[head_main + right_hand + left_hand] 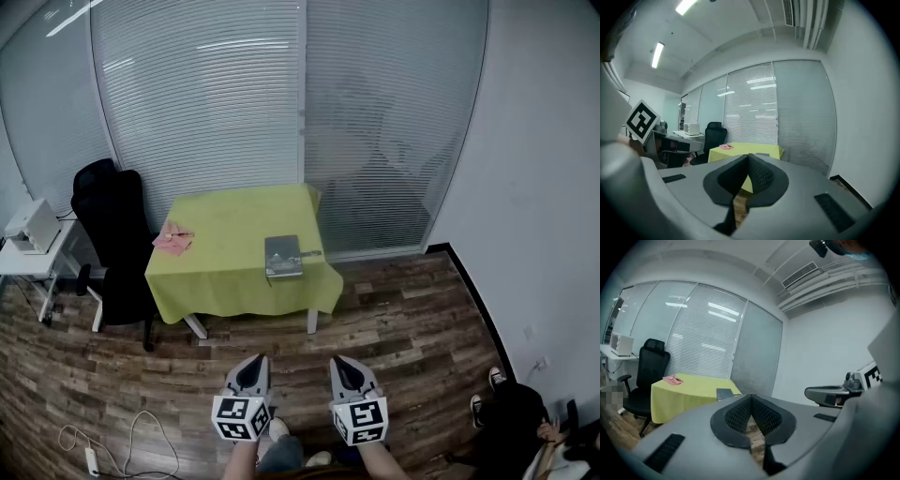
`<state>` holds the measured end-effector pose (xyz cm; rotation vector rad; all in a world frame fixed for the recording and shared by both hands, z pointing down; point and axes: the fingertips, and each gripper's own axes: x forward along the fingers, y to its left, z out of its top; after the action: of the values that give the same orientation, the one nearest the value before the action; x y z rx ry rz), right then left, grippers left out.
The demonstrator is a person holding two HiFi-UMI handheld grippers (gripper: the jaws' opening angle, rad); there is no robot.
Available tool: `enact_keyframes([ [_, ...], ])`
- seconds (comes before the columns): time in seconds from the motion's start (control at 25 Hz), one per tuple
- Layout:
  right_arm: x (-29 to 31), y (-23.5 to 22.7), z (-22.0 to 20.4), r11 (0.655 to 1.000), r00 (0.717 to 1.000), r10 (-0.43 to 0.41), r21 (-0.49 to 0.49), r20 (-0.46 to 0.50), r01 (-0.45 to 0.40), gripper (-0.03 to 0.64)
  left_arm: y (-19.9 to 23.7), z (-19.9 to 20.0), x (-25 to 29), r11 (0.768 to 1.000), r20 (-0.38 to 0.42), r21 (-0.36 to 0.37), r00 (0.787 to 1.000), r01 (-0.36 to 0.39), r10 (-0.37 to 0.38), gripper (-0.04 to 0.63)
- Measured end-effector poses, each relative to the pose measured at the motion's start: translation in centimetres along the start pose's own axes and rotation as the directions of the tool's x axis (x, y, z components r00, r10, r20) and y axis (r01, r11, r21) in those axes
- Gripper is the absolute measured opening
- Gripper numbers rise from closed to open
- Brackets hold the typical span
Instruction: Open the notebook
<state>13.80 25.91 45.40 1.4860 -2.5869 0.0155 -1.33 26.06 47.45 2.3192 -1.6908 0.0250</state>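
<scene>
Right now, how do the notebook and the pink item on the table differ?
The notebook is a grey, flat, closed rectangle; the pink item looks irregular. The notebook lies near the front right corner of the yellow-green tablecloth; the pink item sits at its left edge. Both lie on it, untouched.

Cool, even and fairly bright indoors, lit from ceiling strip lights (657, 54). Mirrors those strips as pale streaks on the blinded glass wall (197, 103). Casts only a faint, soft shadow beneath the table (234, 230). Bends straight lines strongly toward the edges in all three views, with dark rounded corners in both gripper views. Blurs the close grey bodies of the left gripper (751, 395) and right gripper (747, 155), yet keeps the far room reasonably sharp. Looks slightly hazy, low in contrast.
</scene>
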Motion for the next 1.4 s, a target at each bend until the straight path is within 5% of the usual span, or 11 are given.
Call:
enact_keyframes([
  [0.84,1.0,-1.2,-0.7,1.000,1.000,0.011,0.011,0.002,-0.011,0.014,0.7,0.2,1.1,0.996,0.002,0.076,0.999,-0.053,0.053,0.025],
  [1.4,16.5,-8.2,-3.5,1.000,0.992,-0.031,-0.007,-0.120,0.031,0.014,8.7,0.7,17.5,0.998,-0.027,0.049,0.999,-0.033,0.035,0.028],
])
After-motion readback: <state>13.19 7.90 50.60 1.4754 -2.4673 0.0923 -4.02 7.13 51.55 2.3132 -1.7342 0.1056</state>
